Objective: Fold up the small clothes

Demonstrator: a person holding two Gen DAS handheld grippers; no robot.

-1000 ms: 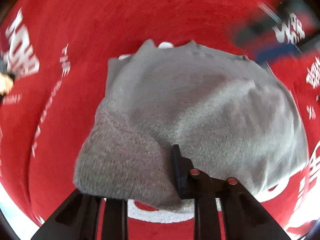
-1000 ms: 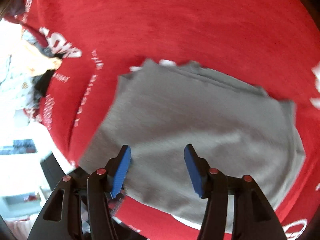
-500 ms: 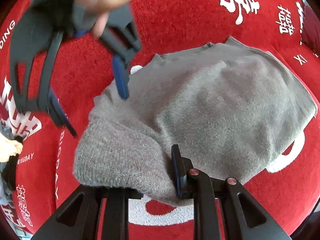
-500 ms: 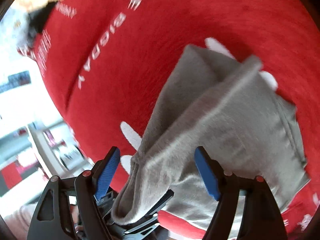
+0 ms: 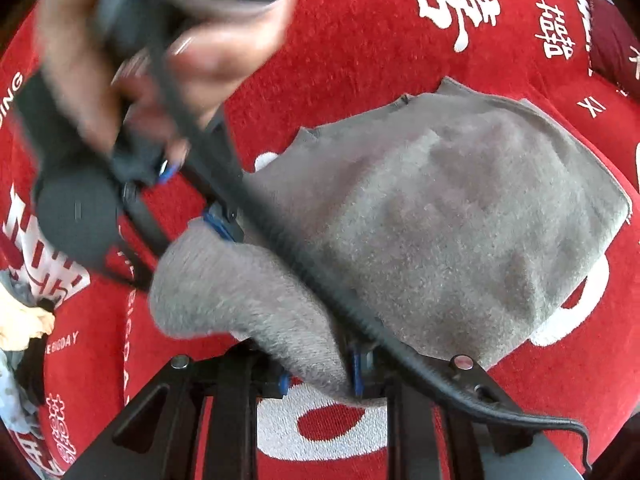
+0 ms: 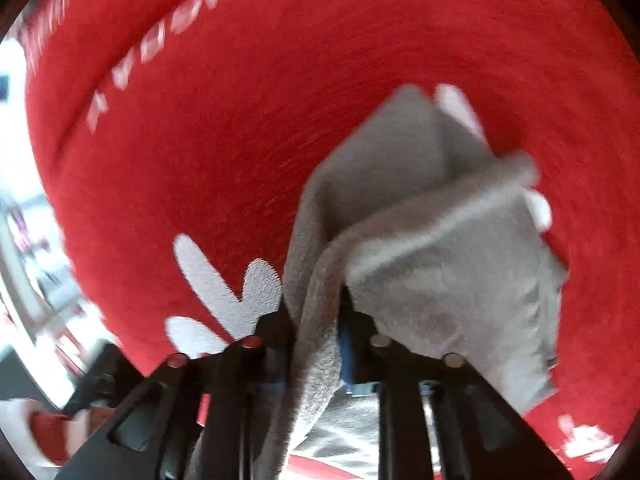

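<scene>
A small grey garment (image 5: 460, 232) of fuzzy knit lies partly folded on a red cloth (image 5: 360, 60) printed with white characters. Its far part rests flat, layers stacked at the edges. Its near edge is lifted and bunched into a thick roll, hanging in pleats in the right wrist view (image 6: 440, 272).

Left wrist view sits close behind the left tool (image 5: 320, 376), facing forward and down over the grey garment (image 5: 440, 232) on the red cloth (image 5: 360, 40). Right wrist view sits equally close behind the right tool (image 6: 316, 340), looking down. Both share the grey garment (image 6: 440, 272) and red cloth (image 6: 280, 100).
</scene>
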